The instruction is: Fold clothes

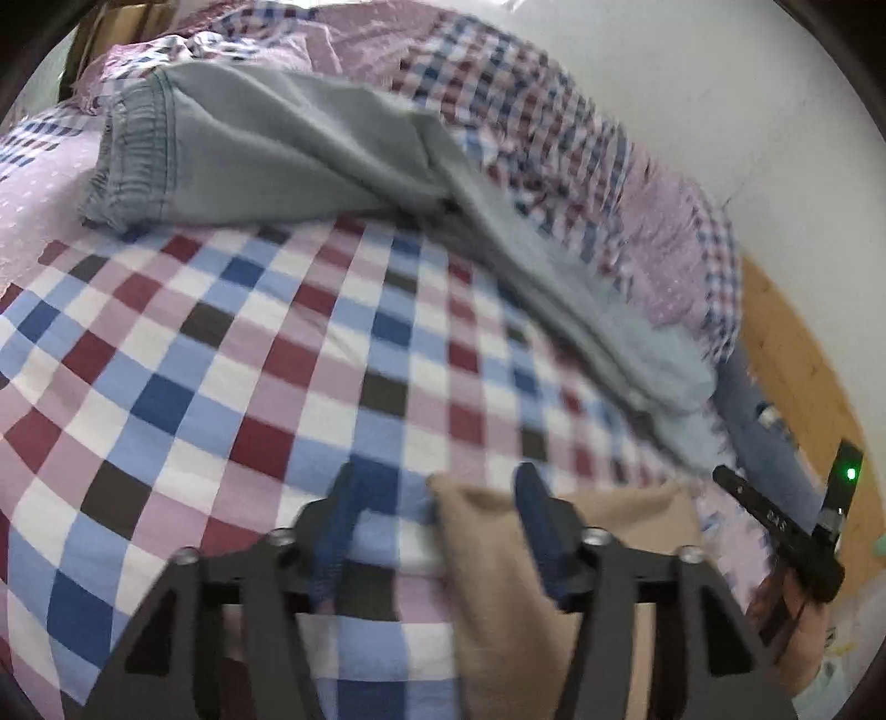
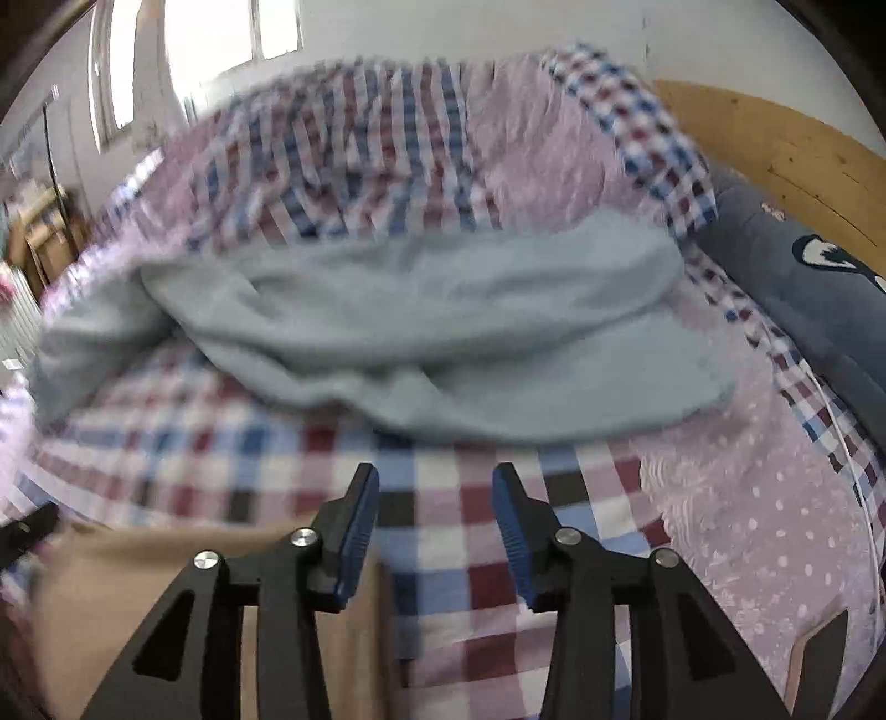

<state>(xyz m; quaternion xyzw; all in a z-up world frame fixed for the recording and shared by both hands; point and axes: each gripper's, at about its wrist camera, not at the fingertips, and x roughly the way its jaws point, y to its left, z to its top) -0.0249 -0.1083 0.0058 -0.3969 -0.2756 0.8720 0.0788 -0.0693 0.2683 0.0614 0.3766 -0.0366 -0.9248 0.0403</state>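
Grey trousers (image 1: 266, 149) with an elastic waistband lie crumpled across a checked bedspread (image 1: 221, 354), one leg trailing to the right. In the right wrist view the same grey trousers (image 2: 443, 327) spread ahead of the fingers. A tan garment (image 1: 498, 581) lies near the bed's front edge, its upper left corner between the fingers of my left gripper (image 1: 437, 498), which is open. The tan garment (image 2: 183, 603) also sits under the left finger of my right gripper (image 2: 434, 498), which is open with nothing in it. The right gripper's body (image 1: 786, 531) shows at the right edge.
A rumpled checked and pink dotted quilt (image 2: 387, 149) is heaped behind the trousers. A dark blue pillow (image 2: 803, 288) lies against a wooden headboard (image 2: 775, 149) at right. White wall (image 1: 692, 83) runs behind the bed; a window (image 2: 221, 39) is at far left.
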